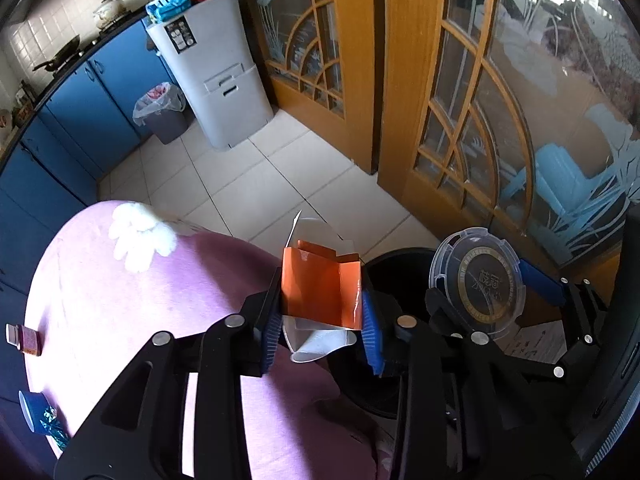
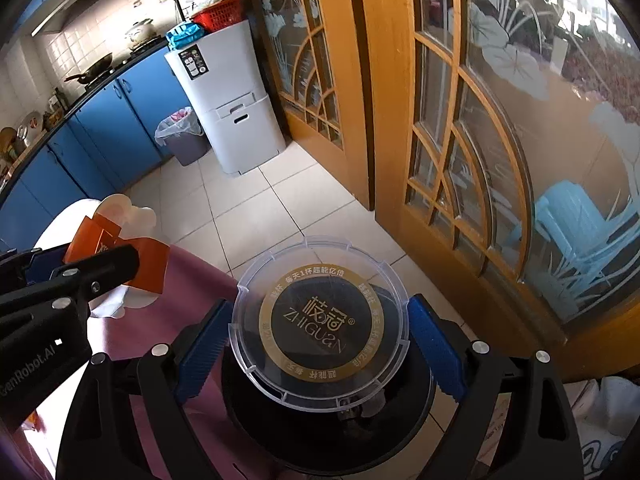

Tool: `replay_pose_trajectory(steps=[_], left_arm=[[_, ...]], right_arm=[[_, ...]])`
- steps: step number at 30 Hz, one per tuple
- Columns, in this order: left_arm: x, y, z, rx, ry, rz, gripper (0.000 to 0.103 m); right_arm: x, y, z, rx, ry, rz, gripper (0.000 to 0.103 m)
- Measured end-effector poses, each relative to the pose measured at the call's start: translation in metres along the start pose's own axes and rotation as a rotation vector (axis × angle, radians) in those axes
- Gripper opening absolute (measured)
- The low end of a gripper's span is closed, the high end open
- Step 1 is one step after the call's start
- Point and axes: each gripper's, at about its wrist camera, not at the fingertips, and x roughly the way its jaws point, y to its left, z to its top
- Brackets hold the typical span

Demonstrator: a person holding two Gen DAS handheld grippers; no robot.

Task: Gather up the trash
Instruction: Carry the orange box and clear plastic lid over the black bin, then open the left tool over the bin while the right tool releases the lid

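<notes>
- The left gripper (image 1: pixel 320 316) is clamped across an orange carton (image 1: pixel 320 288), a folded card piece with open flaps and a clear film wrapper (image 1: pixel 320 344) hanging from it; it hangs at the table's edge, just left of the black bin (image 1: pixel 384 276).
- The right gripper (image 2: pixel 318 344) pinches a round clear plastic lid (image 2: pixel 318 320) by its rim, one blue pad on each side, directly above the mouth of the bin (image 2: pixel 400 436).
- The step in hand looks like the drop into the bin. The lid is already centred, so the right jaws need only part; a flat disc may glide sideways, so a low release seems wise.
- The carton probably has to travel a little further right before release, since part of it appears to hang over the pink tablecloth (image 1: pixel 120 300). The loose film may cling to a pad, so a wide opening would help.
- The lid is stiff, glossy and see-through, with a notched rim and a gold-ringed black label. The carton is thin creased card, light and easily crushed.
- More trash lies on the cloth: a crumpled white tissue (image 1: pixel 140 236), soft and fluffy, a small maroon box (image 1: pixel 24 338) and a blue foil wrapper (image 1: pixel 42 420) near the left edge.
</notes>
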Motion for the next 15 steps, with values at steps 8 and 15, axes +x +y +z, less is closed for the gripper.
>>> replay_pose_trajectory(steps=[8,15], left_arm=[[0.003,-0.002,0.003,-0.007,-0.023,0.050,0.081],[0.009,0.016,-0.001,-0.064,0.009,0.067,0.081]], right_arm=[[0.011,-0.011,-0.001,0.023,0.020,0.004,0.086],[0.023,0.003,-0.006,0.005,0.064,0.050,0.087]])
